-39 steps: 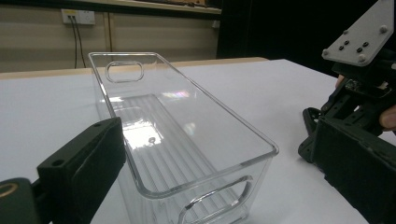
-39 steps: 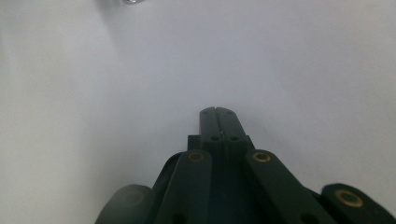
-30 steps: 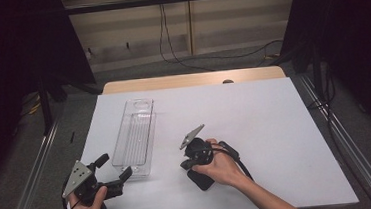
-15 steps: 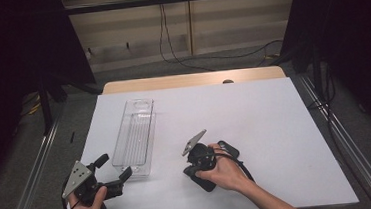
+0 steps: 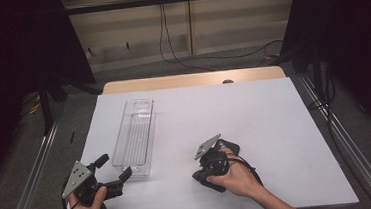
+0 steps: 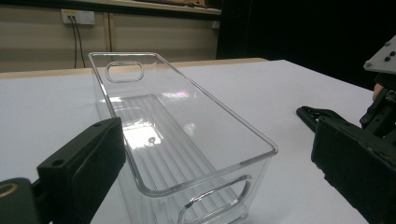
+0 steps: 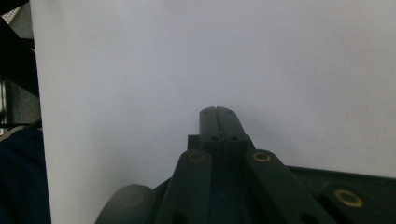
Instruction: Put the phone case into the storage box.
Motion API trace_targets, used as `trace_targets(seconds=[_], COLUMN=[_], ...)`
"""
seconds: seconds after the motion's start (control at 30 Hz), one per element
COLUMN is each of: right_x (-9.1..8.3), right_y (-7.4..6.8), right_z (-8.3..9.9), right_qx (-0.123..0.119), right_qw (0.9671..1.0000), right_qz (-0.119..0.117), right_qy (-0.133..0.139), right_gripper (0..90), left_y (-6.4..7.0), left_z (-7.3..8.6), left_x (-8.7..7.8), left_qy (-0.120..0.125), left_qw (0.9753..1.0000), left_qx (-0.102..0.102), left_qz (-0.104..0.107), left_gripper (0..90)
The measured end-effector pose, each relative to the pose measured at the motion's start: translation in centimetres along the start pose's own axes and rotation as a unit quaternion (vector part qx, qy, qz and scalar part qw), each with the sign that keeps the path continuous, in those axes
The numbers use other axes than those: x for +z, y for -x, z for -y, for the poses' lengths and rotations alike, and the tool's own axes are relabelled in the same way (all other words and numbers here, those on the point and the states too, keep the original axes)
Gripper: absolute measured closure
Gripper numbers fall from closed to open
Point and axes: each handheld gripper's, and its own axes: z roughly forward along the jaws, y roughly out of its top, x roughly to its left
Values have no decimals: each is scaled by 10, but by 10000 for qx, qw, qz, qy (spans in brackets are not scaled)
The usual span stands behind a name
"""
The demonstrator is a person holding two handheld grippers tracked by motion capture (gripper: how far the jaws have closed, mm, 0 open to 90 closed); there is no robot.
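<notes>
Right gripper nearer; bin lengthwise.

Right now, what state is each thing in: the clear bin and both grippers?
Clear plastic bin: upright on the white table, empty, open top, near end between the left gripper's jaws, untouched.
Left gripper: open, jaws spread wide either side of the bin's near end.
Right gripper: shut on nothing, jaws pressed together, pointing down at bare table.

Clear ribbed-bottom bin sat left of centre on the white table, both grippers black with grey plates: left gripper lower left, right gripper lower centre, tan wood strip behind.
</notes>
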Motion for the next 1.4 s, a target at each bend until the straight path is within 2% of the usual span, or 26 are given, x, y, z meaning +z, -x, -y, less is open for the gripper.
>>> trace_targets(seconds=[0.3, 0.6, 0.7, 0.83, 0.97, 1.13, 1.4], right_x=[-10, -23, -25, -27, -29, -35, -42], right_y=[4, 12, 15, 15, 13, 16, 18], right_z=[13, 30, 32, 33, 36, 45, 56], right_qx=[64, 383, 465, 410, 339, 524, 581], right_qw=[10000, 9992, 9989, 9991, 9993, 9984, 9977], right_qz=[-14, -36, -45, -6, 134, 127, 185], right_qy=[15, 94, 43, 55, 34, 153, 296], right_gripper=[900, 900, 900, 900, 900, 900, 900], left_y=[0, 1, 1, 1, 0, 1, 2], left_z=[0, 0, 0, 0, 0, 0, 0], left_x=[0, 0, 0, 0, 0, 1, 2], left_qy=[9, 1, 11, 6, 10, 8, -23], left_qw=[10000, 10000, 10000, 10000, 10000, 10000, 10000], left_qx=[-1, 11, 5, -1, 16, -2, 45], left_qz=[-3, -5, -22, -28, -20, -34, -30], left_gripper=[30, 30, 30, 30, 30, 30, 30])
